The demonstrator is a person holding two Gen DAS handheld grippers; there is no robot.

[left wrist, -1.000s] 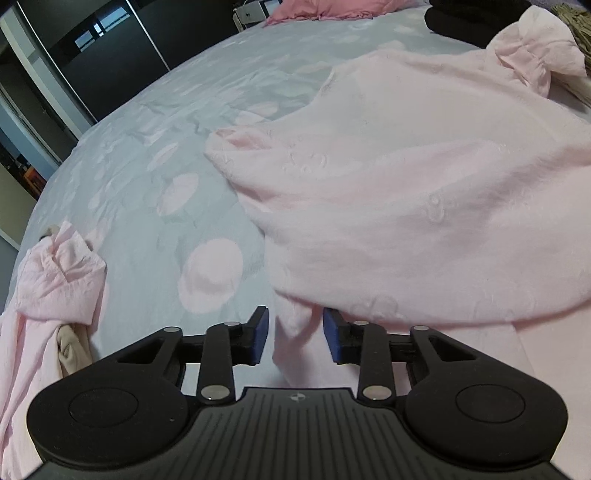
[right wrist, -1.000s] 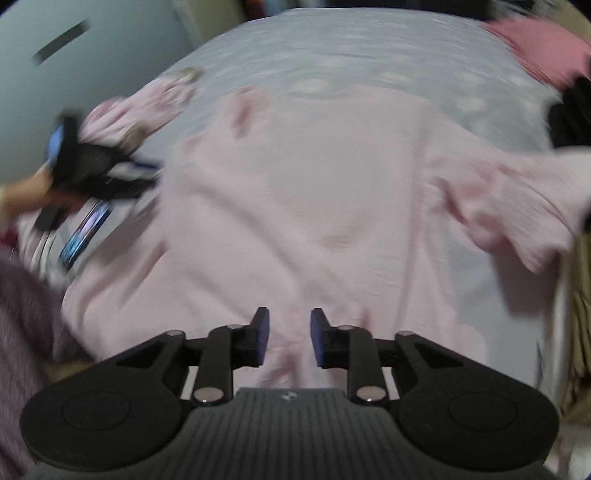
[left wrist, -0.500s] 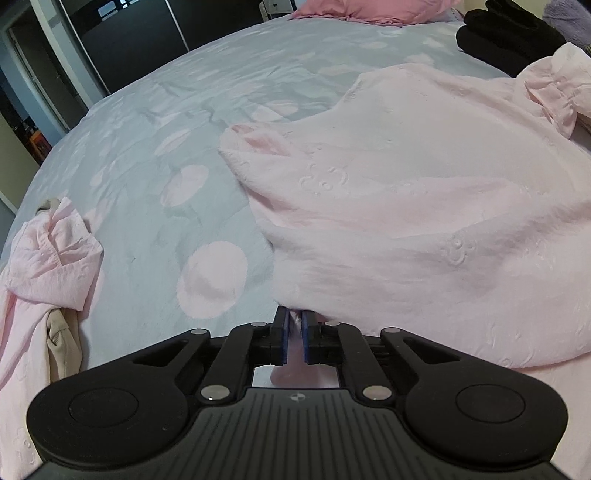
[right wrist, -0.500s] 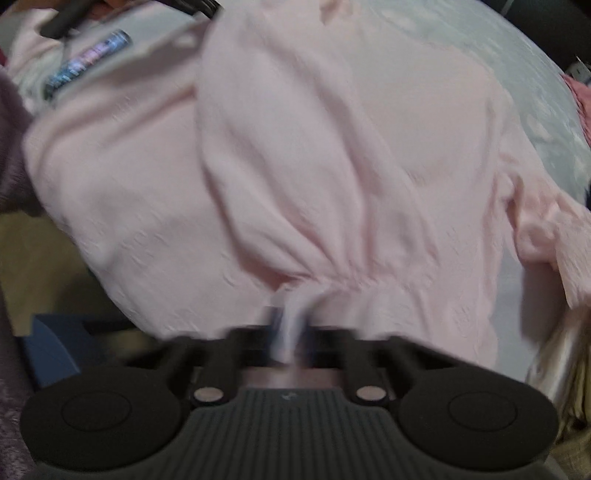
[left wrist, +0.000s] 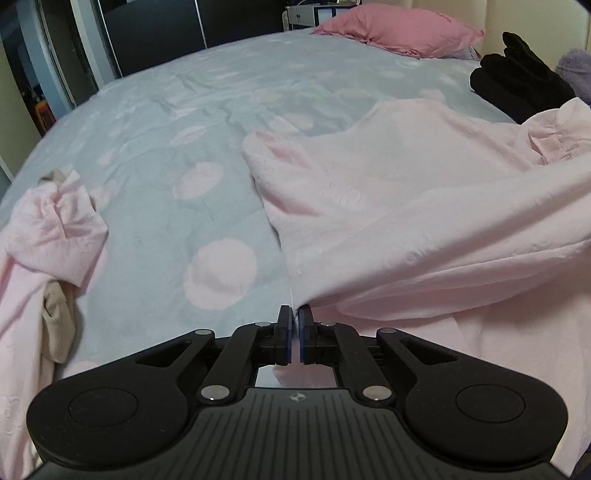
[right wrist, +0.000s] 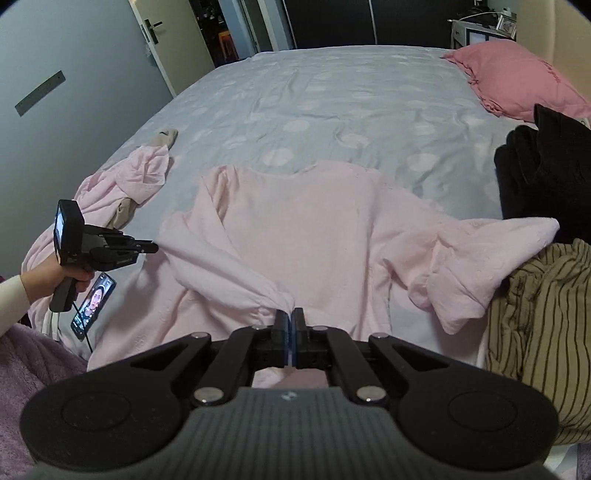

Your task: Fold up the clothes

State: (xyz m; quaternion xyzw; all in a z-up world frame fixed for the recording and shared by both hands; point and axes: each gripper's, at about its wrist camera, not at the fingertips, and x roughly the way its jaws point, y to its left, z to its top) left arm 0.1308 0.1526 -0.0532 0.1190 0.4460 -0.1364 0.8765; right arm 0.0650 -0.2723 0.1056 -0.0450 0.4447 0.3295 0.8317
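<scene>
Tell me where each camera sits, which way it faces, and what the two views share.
Left wrist: rides the left gripper, low over the bed, facing the pink pillow; its fingers pinch the pink shirt at its edge.
Right wrist: rides the right gripper, looking up the bed; its fingers clamp a bunched fold of the shirt. The person's left hand and sleeve show at the left, holding the left gripper.
Shared: shirt, bed, pillow, black clothes, and the crumpled pink garment.

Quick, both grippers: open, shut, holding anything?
Left gripper: shut on the pale pink fabric blouse.
Right gripper: shut on the same blouse's bunched sleeve.
</scene>
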